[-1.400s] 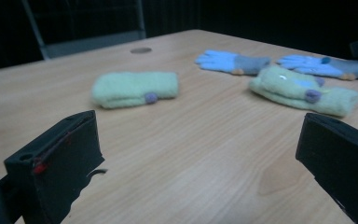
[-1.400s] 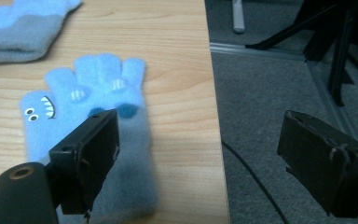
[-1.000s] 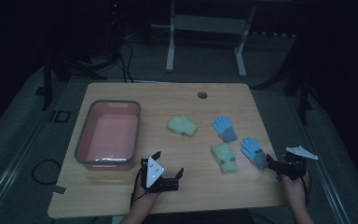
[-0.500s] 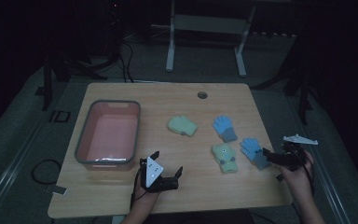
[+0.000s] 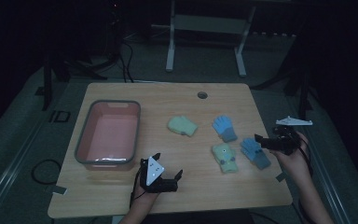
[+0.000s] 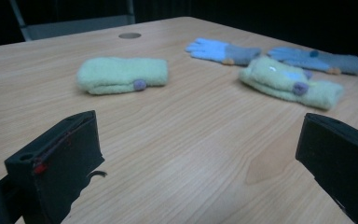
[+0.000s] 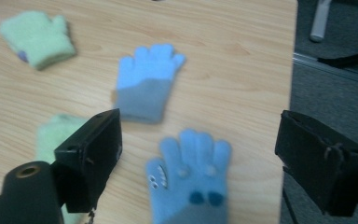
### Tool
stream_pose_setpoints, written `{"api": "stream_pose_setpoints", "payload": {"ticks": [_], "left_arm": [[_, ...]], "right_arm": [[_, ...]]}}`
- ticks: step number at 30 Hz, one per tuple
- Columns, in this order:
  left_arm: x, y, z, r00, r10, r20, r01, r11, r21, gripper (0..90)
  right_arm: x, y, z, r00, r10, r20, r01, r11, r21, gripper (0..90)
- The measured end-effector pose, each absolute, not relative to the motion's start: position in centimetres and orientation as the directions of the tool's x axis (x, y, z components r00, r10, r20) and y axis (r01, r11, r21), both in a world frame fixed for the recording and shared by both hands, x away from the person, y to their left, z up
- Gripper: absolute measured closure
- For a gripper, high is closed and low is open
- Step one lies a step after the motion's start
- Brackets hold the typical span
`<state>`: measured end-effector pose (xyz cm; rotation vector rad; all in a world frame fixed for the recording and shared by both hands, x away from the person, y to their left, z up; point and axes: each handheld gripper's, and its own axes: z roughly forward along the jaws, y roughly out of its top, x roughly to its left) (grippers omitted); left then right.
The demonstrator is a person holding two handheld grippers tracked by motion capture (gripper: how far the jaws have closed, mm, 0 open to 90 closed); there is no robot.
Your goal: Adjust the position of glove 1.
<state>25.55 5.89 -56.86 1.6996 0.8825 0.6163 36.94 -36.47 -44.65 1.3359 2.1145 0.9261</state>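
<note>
Jaws on the right gripper [image 5: 263, 141] stand wide with nothing between the pads — they have just been closing a little, and in the right gripper view the near blue glove [image 7: 189, 183] lies flat on the wood under the gap, not clamped. Left gripper [image 5: 168, 174] is released too, jaws spread over bare table [image 6: 177, 154], holding nothing.

Blue glove sits at roughly 4 o'clock on the tabletop, just beside the right gripper's tips in the high view. At its 9 o'clock, almost touching, lies a green mitten [image 5: 224, 157]; at 11 o'clock, a second blue glove [image 5: 224, 128]; further toward 10 o'clock, a second green mitten [image 5: 182, 125].

Pink bin [image 5: 108, 134] sits at the table's 9 o'clock, well apart from all four — looks empty as far as I can see.

Progress, my read: nothing sorted or binned yet. All four pieces lie loose on the table; first grasp on the near blue glove not yet made.
</note>
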Motion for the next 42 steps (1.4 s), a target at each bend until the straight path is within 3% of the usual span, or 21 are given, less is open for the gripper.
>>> {"api": "stream_pose_setpoints", "payload": {"ticks": [1,11,35,40,42], "left_arm": [[25.5,5.9,-56.8,0.595,0.803,-0.024,0.247,-0.155,0.956,0.3],[25.6,6.8,-56.8,0.614,0.788,-0.052,0.251,-0.133,0.959,0.2],[24.8,7.4,-56.9,0.625,0.780,0.025,0.212,-0.201,0.957,0.2],[24.8,7.4,-56.8,0.624,0.781,0.027,0.203,-0.195,0.960,0.2],[24.8,7.4,-56.9,0.627,0.778,0.031,0.200,-0.199,0.959,0.2]], "right_arm": [[37.1,-36.2,-44.4,-0.424,0.905,-0.028,0.594,0.302,0.745,21.3],[38.7,-33.0,-43.5,-0.527,0.848,-0.060,0.542,0.389,0.745,23.7],[44.6,-22.4,-43.2,-0.709,0.703,-0.056,0.477,0.537,0.696,28.4],[45.7,-19.5,-44.4,-0.767,0.641,-0.035,0.459,0.585,0.668,35.8],[45.9,-18.7,-45.0,-0.790,0.612,-0.035,0.448,0.615,0.649,42.9]]}}
